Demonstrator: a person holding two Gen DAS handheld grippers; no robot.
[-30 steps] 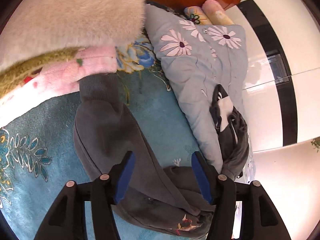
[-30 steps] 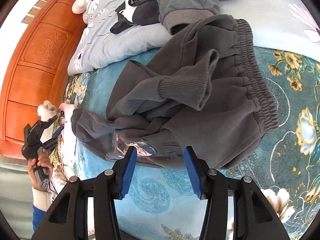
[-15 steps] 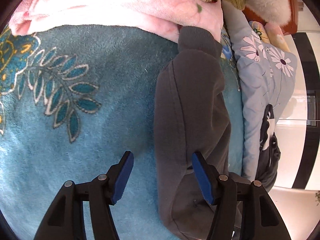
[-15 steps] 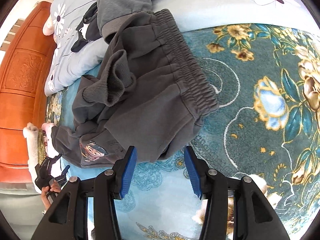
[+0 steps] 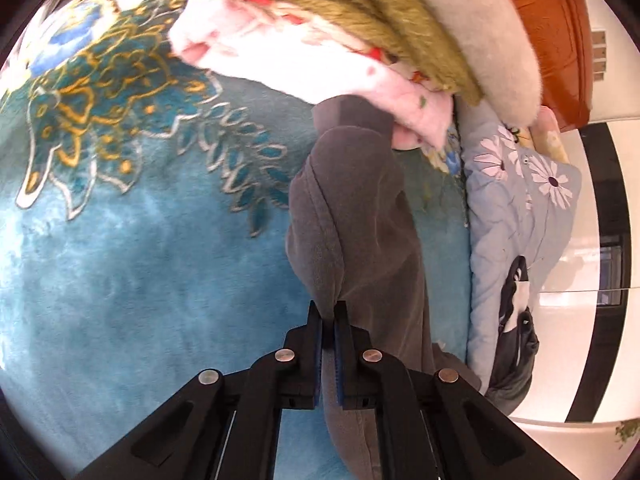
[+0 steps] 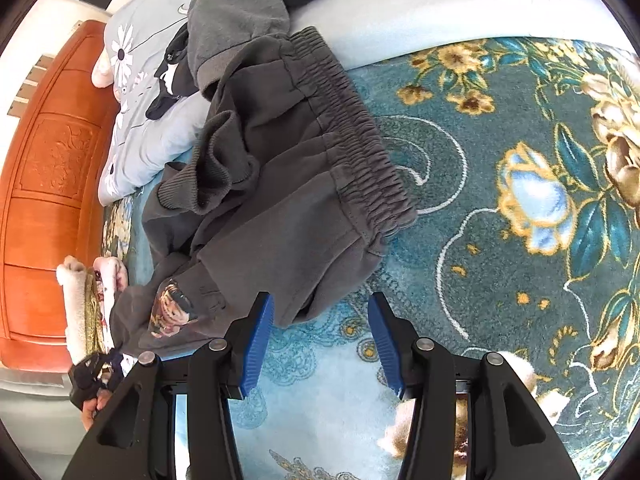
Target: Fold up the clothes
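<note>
Trouser leg (image 5: 360, 240) was pinched in the closed left tool (image 5: 329, 312); right tool (image 6: 320, 320) was held open, empty, waistband corner (image 6: 352, 276) just ahead. A deep bite was judged advisable there.

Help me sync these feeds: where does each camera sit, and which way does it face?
Left wrist: on the left gripper, angled down at the grey sweatpants leg it pinches; only its fingers show.
Right wrist: on the right gripper, angled down at the waistband end; its open fingers and the person's hand show.
Shared: sweatpants, teal blanket, orange headboard.
</note>
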